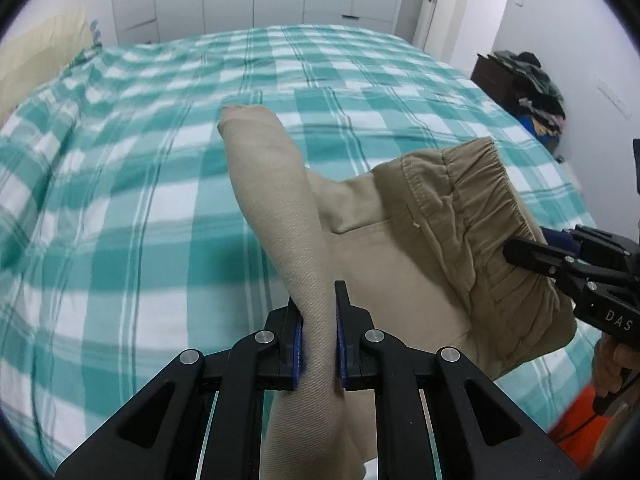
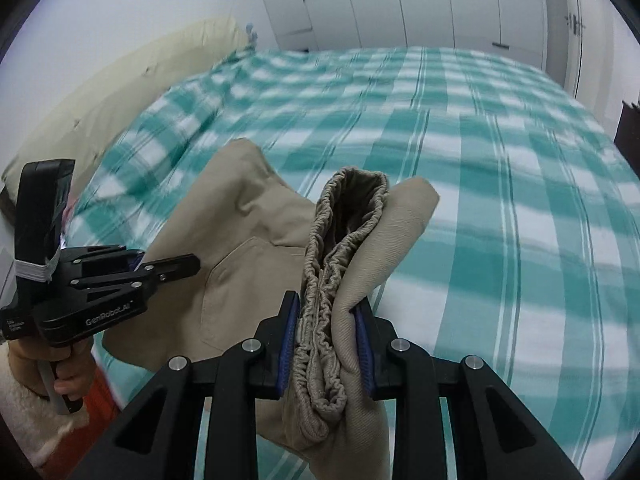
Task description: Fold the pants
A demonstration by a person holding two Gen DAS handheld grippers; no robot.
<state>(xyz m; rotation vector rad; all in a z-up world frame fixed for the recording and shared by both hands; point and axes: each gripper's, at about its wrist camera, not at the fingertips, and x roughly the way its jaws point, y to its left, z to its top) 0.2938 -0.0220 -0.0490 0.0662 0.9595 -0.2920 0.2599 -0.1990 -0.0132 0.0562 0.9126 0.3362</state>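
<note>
The left gripper (image 1: 319, 344) is clamped on a fold of the tan pants (image 1: 384, 248), pinched between its blue pads. The right gripper (image 2: 326, 344) is clamped on the gathered elastic waistband (image 2: 340, 240). The pants hang between both grippers, lifted above a bed (image 1: 120, 200) covered in teal and white checks.

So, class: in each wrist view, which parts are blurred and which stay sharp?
Left wrist view: the checked bedspread is smeared, while the left tool and the pants stay crisp. Right wrist view: same smeared bedspread, sharp right tool; both frames bulge, with dark corners.
</note>
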